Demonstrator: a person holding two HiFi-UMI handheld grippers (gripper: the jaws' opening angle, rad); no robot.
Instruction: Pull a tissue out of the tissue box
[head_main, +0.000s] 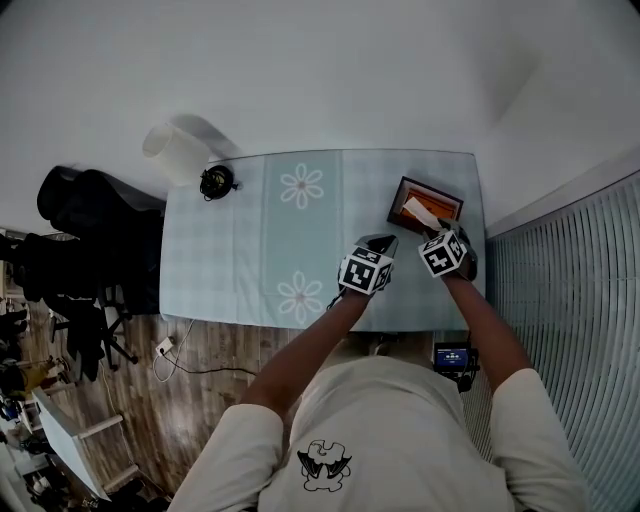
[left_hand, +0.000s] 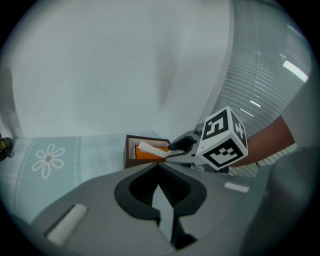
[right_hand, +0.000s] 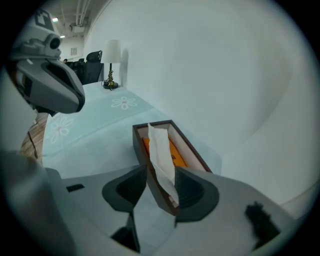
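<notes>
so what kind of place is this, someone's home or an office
Probably an office or lab room, though not certain: black office chairs stand beside the cloth-covered table, slatted blinds run along one side, and ceiling lights show over more chairs further back.

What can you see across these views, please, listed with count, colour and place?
table: one, pale blue-green cloth with white flowers, centre
tissue box: one, dark brown, orange inside, right end of the table
tissue: one, white, sticking out of the box
lamp: one, white shade, dark base, table's far left corner
office chair: at least one, black, on the floor left of the table
floor: brown wood, below the table
blinds: one set, pale grey, far right
left gripper: one, grey, marker cube, jaws together, nothing between, left of the box
right gripper: one, grey, marker cube, jaws apart with the tissue between them
</notes>
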